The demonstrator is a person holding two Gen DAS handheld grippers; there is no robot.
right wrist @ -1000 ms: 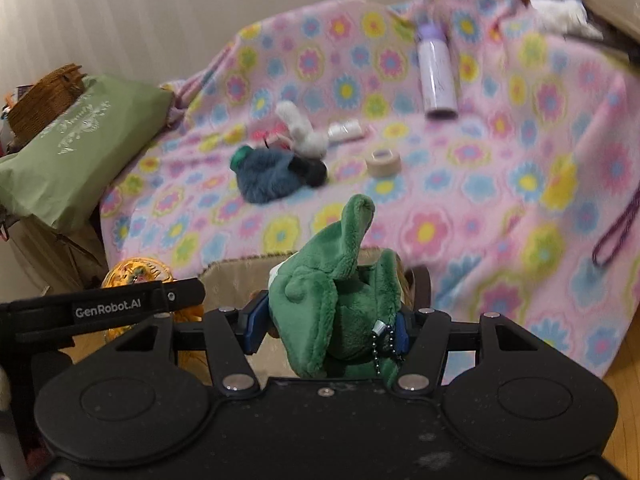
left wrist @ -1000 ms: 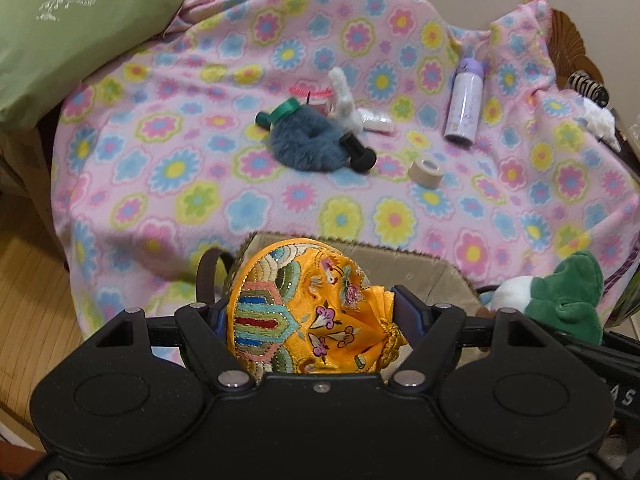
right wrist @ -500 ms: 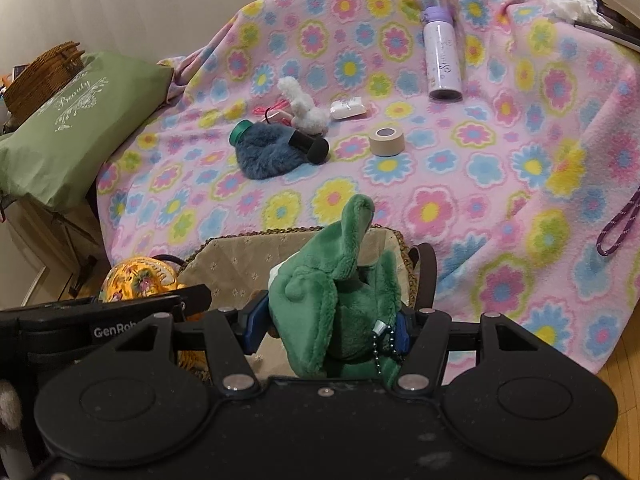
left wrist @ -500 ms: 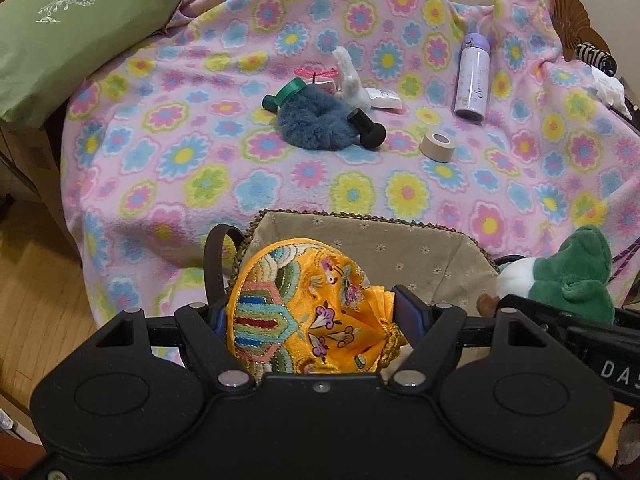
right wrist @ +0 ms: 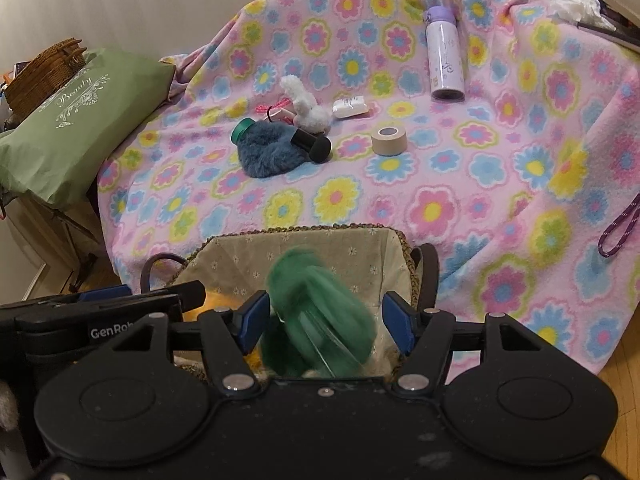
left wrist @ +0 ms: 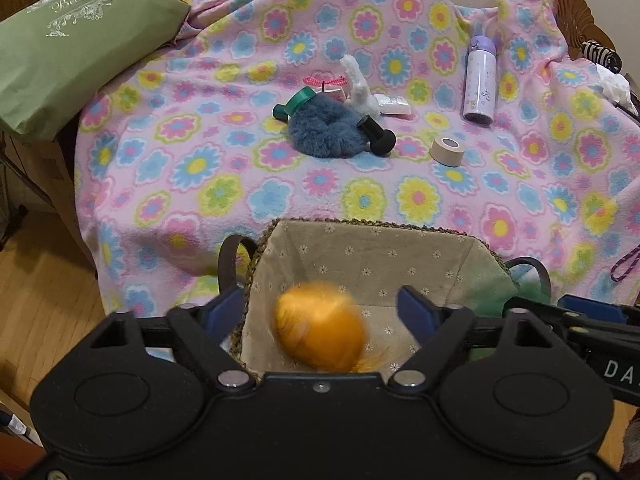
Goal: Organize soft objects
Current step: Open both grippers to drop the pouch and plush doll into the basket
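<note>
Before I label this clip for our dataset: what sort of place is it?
Probably a room in a home, maybe a bedroom: a pink flower-print fleece blanket draped over furniture, a green pillow printed "Beauty", wood flooring and a fabric-lined basket.

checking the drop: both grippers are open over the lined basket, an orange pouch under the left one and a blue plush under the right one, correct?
Not quite: the plush under the right gripper is green, not blue, as the right wrist view shows. The rest holds: both grippers are open over the lined basket, with the orange pouch under the left gripper.
</note>
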